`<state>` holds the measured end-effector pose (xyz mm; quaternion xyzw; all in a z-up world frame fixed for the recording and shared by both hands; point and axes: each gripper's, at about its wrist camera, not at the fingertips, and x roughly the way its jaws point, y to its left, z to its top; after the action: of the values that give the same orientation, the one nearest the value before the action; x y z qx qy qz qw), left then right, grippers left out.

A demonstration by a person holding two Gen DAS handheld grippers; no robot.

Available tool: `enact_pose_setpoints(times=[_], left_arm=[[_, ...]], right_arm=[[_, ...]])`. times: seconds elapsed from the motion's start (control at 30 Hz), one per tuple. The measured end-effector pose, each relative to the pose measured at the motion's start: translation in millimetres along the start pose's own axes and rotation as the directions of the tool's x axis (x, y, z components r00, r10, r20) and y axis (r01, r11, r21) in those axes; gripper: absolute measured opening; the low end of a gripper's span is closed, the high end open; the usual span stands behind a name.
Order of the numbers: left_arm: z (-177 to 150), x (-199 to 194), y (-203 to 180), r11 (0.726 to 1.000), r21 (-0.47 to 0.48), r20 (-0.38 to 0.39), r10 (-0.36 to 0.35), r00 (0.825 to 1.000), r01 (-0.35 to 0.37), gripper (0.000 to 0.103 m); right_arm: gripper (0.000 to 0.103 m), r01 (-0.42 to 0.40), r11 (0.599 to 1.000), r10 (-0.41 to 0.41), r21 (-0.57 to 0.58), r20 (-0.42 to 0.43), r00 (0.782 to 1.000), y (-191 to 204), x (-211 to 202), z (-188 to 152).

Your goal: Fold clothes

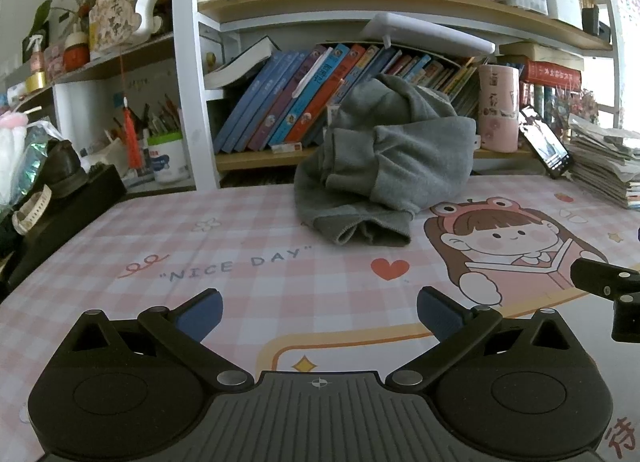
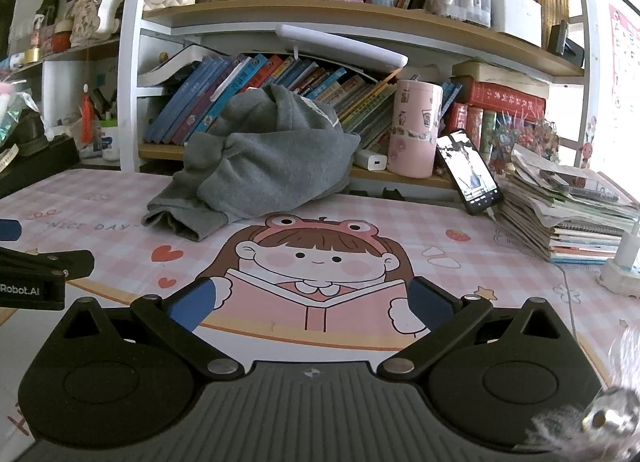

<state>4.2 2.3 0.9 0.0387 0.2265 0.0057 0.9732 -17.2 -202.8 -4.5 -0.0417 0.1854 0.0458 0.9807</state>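
Observation:
A grey sweatshirt [image 1: 384, 157] lies crumpled in a heap at the back of the desk, leaning against the bookshelf, with a ribbed cuff [image 1: 368, 227] spilling forward onto the pink checked mat [image 1: 240, 229]. In the right wrist view the same sweatshirt [image 2: 264, 165] sits left of centre. My left gripper [image 1: 319, 316] is open, well short of the heap, nothing between its blue pads. My right gripper [image 2: 312, 304] is also open and empty, over the cartoon girl print. Each gripper shows at the edge of the other's view.
A pink cup [image 2: 416, 129], a propped phone [image 2: 470, 173] and a white charger [image 2: 372, 161] stand right of the sweatshirt. A stack of books and papers [image 2: 560, 213] fills the right side. Black box with a shoe [image 1: 64, 197] on the left. Bookshelf [image 1: 360, 1] behind.

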Motion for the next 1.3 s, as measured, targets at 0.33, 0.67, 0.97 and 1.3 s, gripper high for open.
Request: enact_pose_setpoints(times=[0.33, 0.67, 0.97, 1.3], left_arm=[[-0.3, -0.6, 0.0, 1.000, 0.002, 0.003, -0.002, 1.000, 0.002, 0.103], [0.2, -1.1, -0.8, 1.000, 0.003, 0.002, -0.002, 1.000, 0.002, 0.103], [0.3, -0.6, -0.9, 1.000, 0.004, 0.002, -0.001, 1.000, 0.001, 0.103], [0.4, -0.6, -1.1, 1.000, 0.004, 0.002, -0.003, 1.000, 0.003, 0.103]], right_arm=[[0.103, 0.002, 1.000, -0.002, 0.000, 0.002, 1.000, -0.2, -0.5, 0.0], [0.103, 0.001, 1.000, -0.001, -0.002, 0.003, 1.000, -1.1, -0.8, 0.3], [0.103, 0.003, 1.000, -0.003, -0.004, 0.005, 1.000, -1.2, -1.2, 0.0], [0.103, 0.007, 1.000, -0.007, -0.011, 0.011, 1.000, -0.6, -1.6, 0.0]])
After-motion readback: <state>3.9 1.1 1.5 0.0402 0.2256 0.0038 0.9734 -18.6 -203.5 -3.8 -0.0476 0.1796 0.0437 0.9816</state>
